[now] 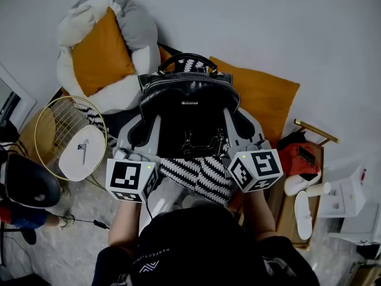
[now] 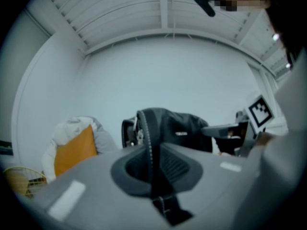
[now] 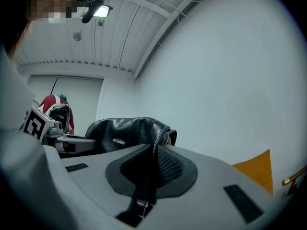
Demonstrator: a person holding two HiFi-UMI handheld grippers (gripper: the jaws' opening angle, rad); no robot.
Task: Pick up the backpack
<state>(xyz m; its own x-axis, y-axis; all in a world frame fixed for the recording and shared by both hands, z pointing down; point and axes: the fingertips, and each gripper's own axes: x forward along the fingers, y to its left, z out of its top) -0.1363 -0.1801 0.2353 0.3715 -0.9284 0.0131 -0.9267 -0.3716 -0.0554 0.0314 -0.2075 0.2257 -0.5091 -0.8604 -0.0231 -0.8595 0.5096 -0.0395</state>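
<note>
left gripper point(image 2: 152, 176) and right gripper point(image 3: 145, 178) each pinched a strap of the backpack point(image 1: 189, 103), white wall point(image 3: 230, 80) sat far behind, orange cushion point(image 1: 262, 97) at right, speckled floor point(image 1: 65, 249) near left

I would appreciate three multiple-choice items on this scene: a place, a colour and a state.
1. What colour is the zipped leather backpack? A) red B) white C) black
2. Where does the orange square cushion at the upper left lie? A) on the white-and-grey beanbag B) under the backpack C) in a claw
3. How does the left claw stand? A) wide open, empty B) shut on the backpack's shoulder strap C) shut on a cushion
Key: 1 C, its body is black in every view; 2 A, the beanbag cradles it in the head view; 3 B, the strap is squeezed between its jaws in the left gripper view.
</note>
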